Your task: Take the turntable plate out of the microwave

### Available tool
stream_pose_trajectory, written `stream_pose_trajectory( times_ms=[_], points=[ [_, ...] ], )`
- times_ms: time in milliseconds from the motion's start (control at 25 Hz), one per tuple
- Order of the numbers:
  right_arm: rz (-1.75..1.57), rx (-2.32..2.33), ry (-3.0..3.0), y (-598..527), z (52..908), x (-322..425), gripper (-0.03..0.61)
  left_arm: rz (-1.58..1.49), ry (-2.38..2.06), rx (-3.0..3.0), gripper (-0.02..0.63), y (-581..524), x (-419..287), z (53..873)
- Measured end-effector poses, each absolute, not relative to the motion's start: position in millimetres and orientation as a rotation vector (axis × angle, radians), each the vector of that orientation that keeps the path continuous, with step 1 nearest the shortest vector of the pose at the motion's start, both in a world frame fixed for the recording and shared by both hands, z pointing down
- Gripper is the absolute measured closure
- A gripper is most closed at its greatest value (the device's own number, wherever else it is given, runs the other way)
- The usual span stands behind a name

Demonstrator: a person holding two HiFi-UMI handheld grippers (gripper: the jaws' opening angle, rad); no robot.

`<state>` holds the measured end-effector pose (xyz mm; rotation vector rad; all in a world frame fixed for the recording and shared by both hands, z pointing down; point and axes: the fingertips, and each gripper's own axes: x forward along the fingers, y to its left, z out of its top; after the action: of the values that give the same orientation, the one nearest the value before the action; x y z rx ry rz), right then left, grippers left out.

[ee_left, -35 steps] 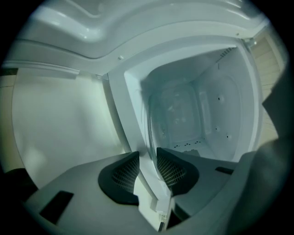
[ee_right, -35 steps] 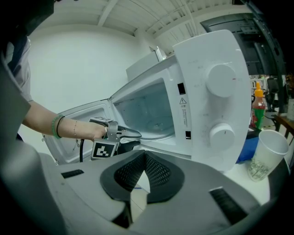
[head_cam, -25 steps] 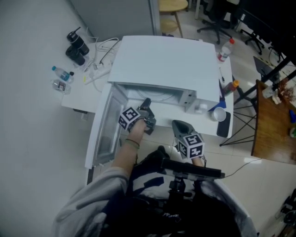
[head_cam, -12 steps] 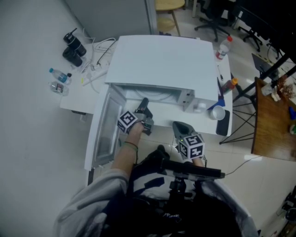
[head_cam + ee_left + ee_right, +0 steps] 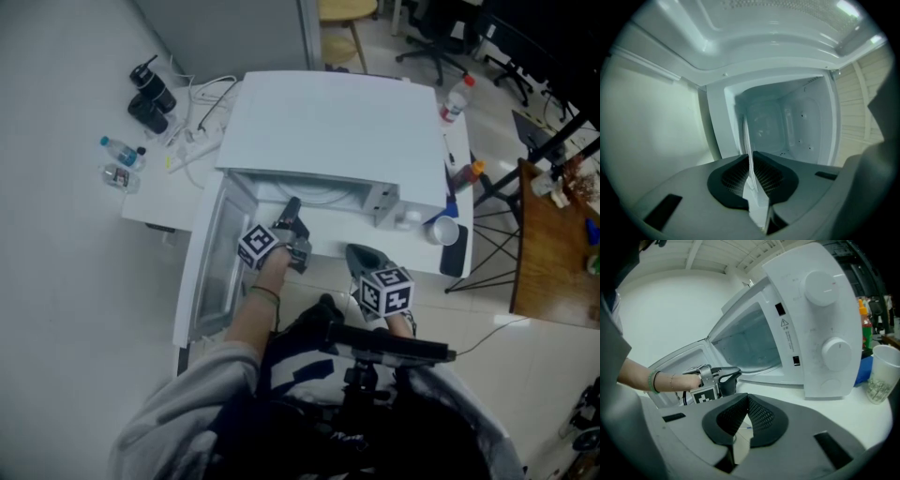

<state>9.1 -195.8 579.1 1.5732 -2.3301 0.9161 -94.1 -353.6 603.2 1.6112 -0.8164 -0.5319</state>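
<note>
The white microwave point(image 5: 337, 131) stands with its door point(image 5: 211, 272) swung open to the left. My left gripper point(image 5: 292, 217) reaches into the mouth of the cavity, rolled on its side. In the left gripper view the thin rim of the glass turntable plate point(image 5: 747, 140) runs edge-on between its pads, which press on it while the jaws are opening slightly. The plate's curved edge point(image 5: 323, 196) shows inside the cavity. My right gripper point(image 5: 361, 255) hovers over the table in front of the control panel point(image 5: 820, 319), shut with nothing in it point(image 5: 746, 405). From there the left gripper point(image 5: 724, 377) shows at the cavity's lower lip.
A paper cup point(image 5: 444, 231) and a dark pad point(image 5: 454, 251) sit on the table right of the microwave. Bottles point(image 5: 454, 101) stand further right. On the left are cables point(image 5: 202, 117), a water bottle point(image 5: 120, 149) and a black appliance point(image 5: 148, 98). A wooden desk point(image 5: 553, 253) stands at the right.
The left gripper has tipped slightly at the microwave's mouth without shifting place. The right gripper has stayed where it was.
</note>
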Motion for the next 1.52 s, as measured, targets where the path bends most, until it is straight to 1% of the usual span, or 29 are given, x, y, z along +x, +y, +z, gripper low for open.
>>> stream_pose_trajectory(
  times_ms=[120,160,200,240,400,480,600,800,960,1000,1040,1240,1320,1520],
  points=[
    [1.029,1.538,-2.321,-216.5,586.2,-2.9,0.577,-0.545,-0.821,1.61,0.591,-353.1,-95.9,604.3],
    [1.063,1.524,-2.314,-224.1,588.4,-7.3,0.563,-0.541,-0.819,1.614,0.591,-352.6,-95.4,602.6],
    [1.095,1.506,-2.306,-231.5,590.6,-12.2,0.509,-0.537,-0.816,1.617,0.592,-352.1,-94.9,601.2],
    [1.124,1.489,-2.299,-238.6,592.8,-17.1,0.475,-0.533,-0.812,1.621,0.592,-351.8,-94.7,600.6],
    [1.257,1.52,-2.277,-267.7,597.3,-27.7,0.472,-0.532,-0.794,1.634,0.592,-352.0,-95.0,602.8],
    [1.333,1.555,-2.271,-281.7,596.9,-29.7,0.435,-0.53,-0.797,1.63,0.592,-351.4,-94.5,601.9],
    [1.468,1.572,-2.259,-298.2,598.6,-35.5,0.416,-0.541,-0.787,1.613,0.593,-350.7,-95.4,603.7],
    [1.74,1.659,-2.256,-317.2,594.1,-32.0,0.416,-0.551,-0.756,1.628,0.594,-349.9,-92.4,599.3],
    [1.763,1.723,-2.242,-320.6,593.2,-28.5,0.417,-0.615,-0.716,1.619,0.597,-346.0,-87.8,586.3],
    [1.775,1.742,-2.239,-320.3,593.9,-27.8,0.441,-0.626,-0.71,1.615,0.597,-344.0,-87.6,583.8],
    [1.795,1.76,-2.232,-320.3,594.5,-26.7,0.448,-0.631,-0.705,1.611,0.597,-341.4,-87.9,582.5],
    [1.939,1.783,-2.163,-317.2,604.6,-27.9,0.469,-0.603,-0.729,1.594,0.598,-326.9,-97.2,590.3],
    [1.983,1.797,-2.157,-312.9,607.6,-27.0,0.492,-0.597,-0.725,1.584,0.598,-320.3,-98.4,595.2],
    [1.993,1.825,-2.164,-309.0,609.8,-20.9,0.509,-0.538,-0.702,1.601,0.594,-313.3,-96.1,603.8]
  ],
)
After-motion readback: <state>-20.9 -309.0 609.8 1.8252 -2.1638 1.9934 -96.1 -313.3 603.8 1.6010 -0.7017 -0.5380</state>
